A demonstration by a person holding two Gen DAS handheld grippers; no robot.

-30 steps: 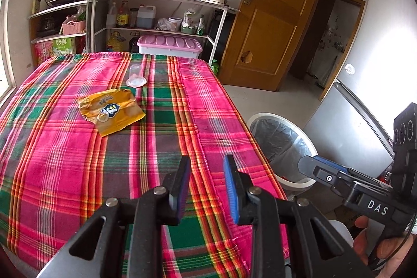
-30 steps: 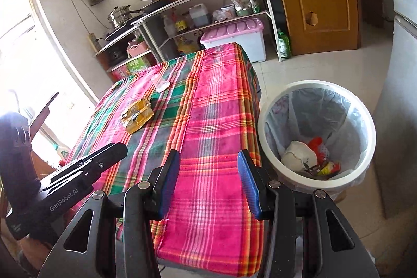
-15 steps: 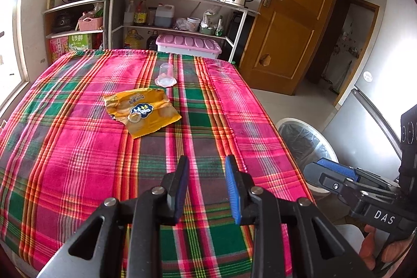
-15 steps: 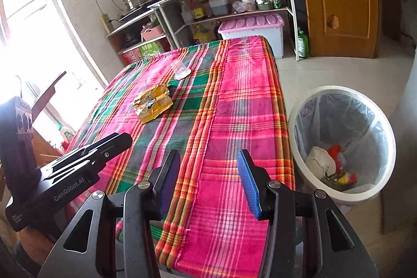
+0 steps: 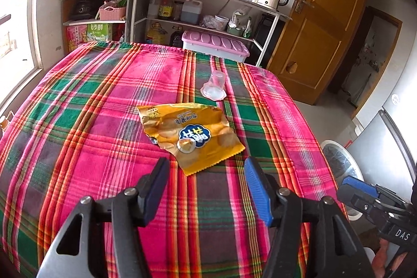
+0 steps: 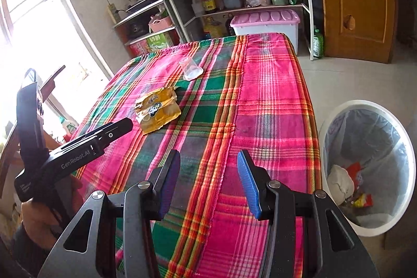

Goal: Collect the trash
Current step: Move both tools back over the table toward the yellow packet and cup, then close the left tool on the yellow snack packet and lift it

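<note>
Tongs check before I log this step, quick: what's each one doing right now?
Left tongs: opening, nothing between them; yellow snack wrapper lies just ahead.
Right tongs: open, holding nothing.

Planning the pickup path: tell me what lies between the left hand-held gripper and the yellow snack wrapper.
Only bare plaid tablecloth, seen in the left wrist view. The left hand-held gripper, jaws opening with nothing between them, sits just short of the yellow snack wrapper.

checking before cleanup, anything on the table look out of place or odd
Two things: a crumpled, torn-open yellow snack wrapper lies flat mid-table, and beyond it a clear plastic cup is tipped on its side. Nothing looks spilled on the plaid tablecloth.
</note>
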